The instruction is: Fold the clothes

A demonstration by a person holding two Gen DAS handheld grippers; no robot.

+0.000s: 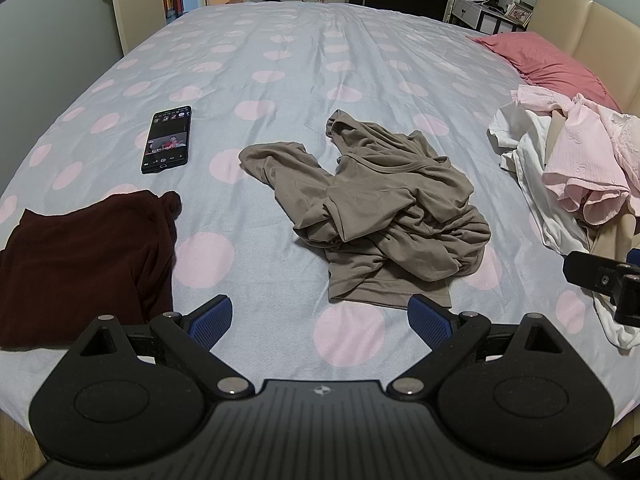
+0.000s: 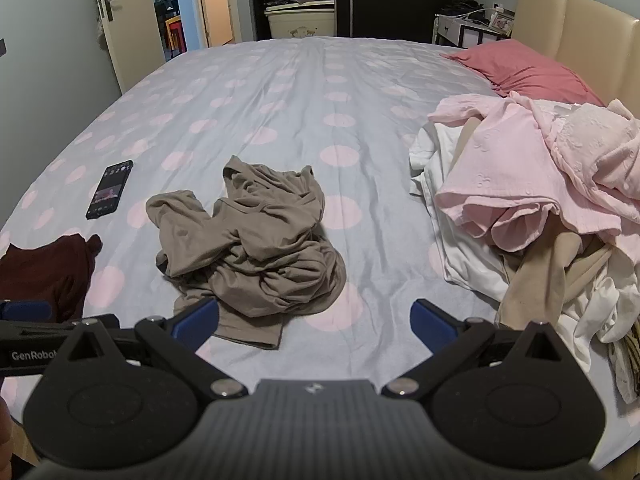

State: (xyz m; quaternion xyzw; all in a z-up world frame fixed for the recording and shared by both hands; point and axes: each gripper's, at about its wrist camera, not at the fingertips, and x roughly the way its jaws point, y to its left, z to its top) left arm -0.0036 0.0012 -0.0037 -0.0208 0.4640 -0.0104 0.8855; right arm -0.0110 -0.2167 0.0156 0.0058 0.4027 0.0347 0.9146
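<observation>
My left gripper (image 1: pixel 320 322) and right gripper (image 2: pixel 315 320) sit at bottom centre, jaws spread wide, holding nothing. The crumpled taupe shirt (image 1: pixel 384 216) lies mid-frame on the dotted bedsheet (image 1: pixel 280 60); maroon garment (image 1: pixel 80 260) lower left, phone (image 1: pixel 167 139) above it, clothes pile (image 2: pixel 540 208) at right.

Right wrist view: white lettering "GenRobot" on the black body of the left gripper (image 2: pixel 28 312), at the left edge; the final letter is cut off by the right gripper's housing in front.

Phone (image 1: pixel 167 139) on the bed: screen lit, small icons and a picture strip, any characters too small to read.

Small emblem on each gripper's ribbed housing, no letters legible.
</observation>
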